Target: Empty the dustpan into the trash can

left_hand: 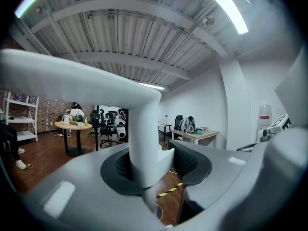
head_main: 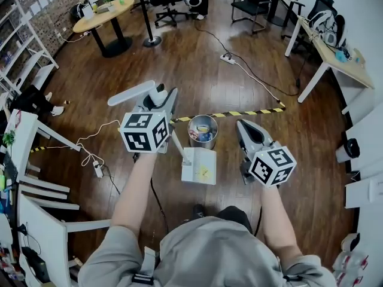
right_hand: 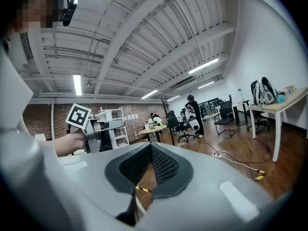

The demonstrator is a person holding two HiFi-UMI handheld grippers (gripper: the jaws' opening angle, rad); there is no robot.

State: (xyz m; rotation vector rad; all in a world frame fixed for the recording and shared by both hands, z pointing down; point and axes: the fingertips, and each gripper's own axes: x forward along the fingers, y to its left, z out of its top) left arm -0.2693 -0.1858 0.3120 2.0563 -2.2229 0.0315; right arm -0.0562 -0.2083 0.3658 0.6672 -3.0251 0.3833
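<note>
Two grippers, one load. My left gripper [left_hand: 159, 167] has its jaws clamped on the dustpan's white handle [left_hand: 144, 129]; the pads press both sides of the shaft. The right gripper [right_hand: 151, 165] has its jaws together on nothing.

I judge the dustpan [head_main: 199, 165] to be light, stiff plastic. The smooth shaft could twist between the pads, and the pan at the far end will swing like a pendulum. A grip on the straight shaft just under the bend looks best.

The long axis runs from the left jaws down and toward the right gripper, to the pan well below. The bent top juts sideways above the jaws. The pan lies roughly level, just beside the trash can [head_main: 190, 129], on my side of it.
</note>
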